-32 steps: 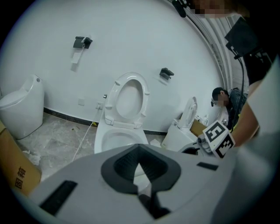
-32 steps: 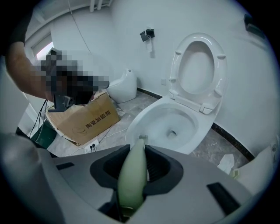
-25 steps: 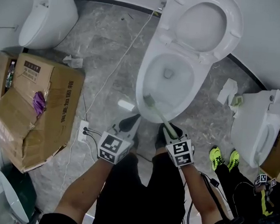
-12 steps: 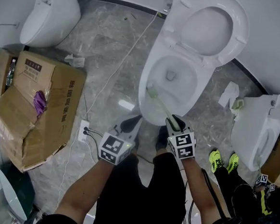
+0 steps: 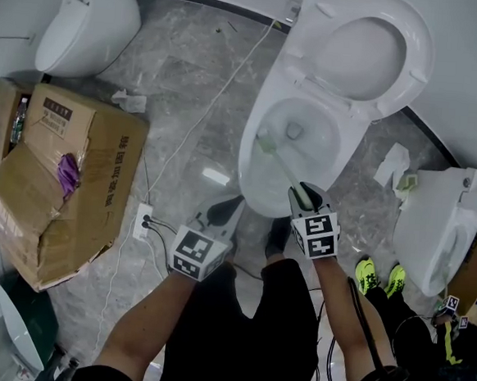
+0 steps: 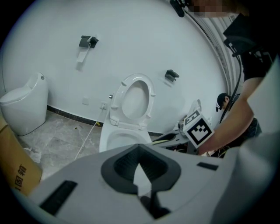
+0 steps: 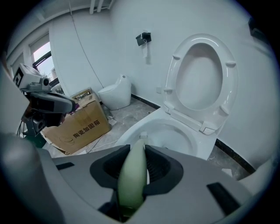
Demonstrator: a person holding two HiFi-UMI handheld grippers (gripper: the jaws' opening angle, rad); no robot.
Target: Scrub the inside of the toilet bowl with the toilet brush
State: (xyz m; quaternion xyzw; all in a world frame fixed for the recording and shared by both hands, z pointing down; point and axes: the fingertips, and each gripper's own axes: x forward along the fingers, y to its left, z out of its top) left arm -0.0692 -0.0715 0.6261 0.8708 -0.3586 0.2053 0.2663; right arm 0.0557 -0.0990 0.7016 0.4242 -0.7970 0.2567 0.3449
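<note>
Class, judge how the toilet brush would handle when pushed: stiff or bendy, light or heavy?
The toilet brush probably feels light: its handle is thin. It likely stays fairly stiff, running straight from the right gripper into the bowl.

Toilet bowl (image 5: pixel 252 174) mouth open, lid (image 5: pixel 369 48) raised behind

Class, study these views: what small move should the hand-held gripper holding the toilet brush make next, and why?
Probably sweep the toilet brush head sideways along the wall. The right hand-held gripper is shut on its handle, and the bristles sit inside the toilet bowl, against one side wall.
</note>
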